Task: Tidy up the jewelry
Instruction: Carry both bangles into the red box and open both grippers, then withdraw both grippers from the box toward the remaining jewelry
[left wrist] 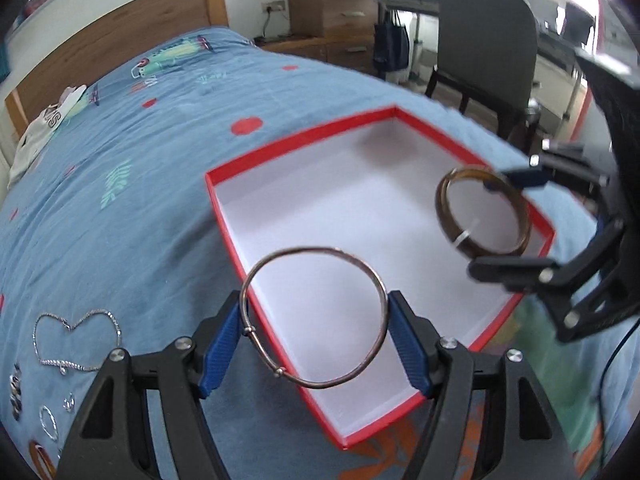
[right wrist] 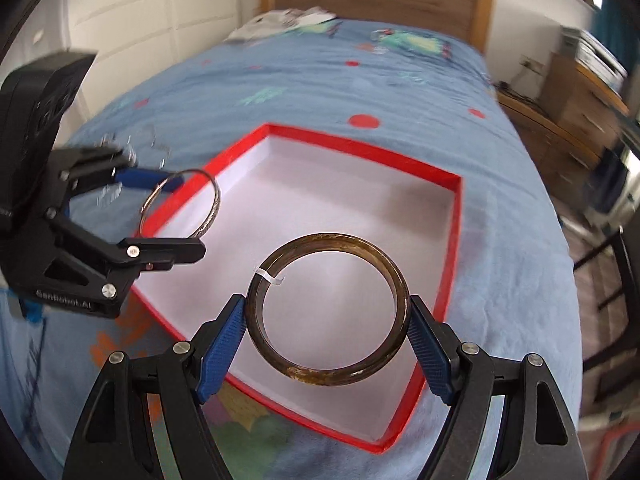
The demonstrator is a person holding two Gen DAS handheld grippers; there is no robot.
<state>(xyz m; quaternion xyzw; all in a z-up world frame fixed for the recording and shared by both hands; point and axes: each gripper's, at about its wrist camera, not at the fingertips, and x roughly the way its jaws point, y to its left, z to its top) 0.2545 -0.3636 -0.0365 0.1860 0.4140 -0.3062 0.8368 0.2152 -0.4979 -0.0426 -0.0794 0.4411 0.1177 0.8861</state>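
Left wrist view: bed [left wrist: 168, 184] under blue cover carries everything. One red box [left wrist: 224, 184], white inside, open and empty, set as drop target. Two tools, both hovering over box, each clenched across a bangle's width so the ring hangs ready to drop in. Left tool [left wrist: 316, 336] grips thin metal bangle [left wrist: 316, 250] over near corner; right tool [left wrist: 516, 224] grips thick brown bangle [left wrist: 448, 224] over the box's right side. Still on the cover: one chain necklace [left wrist: 76, 340], a few small rings and pieces at lower left, exact count unclear.
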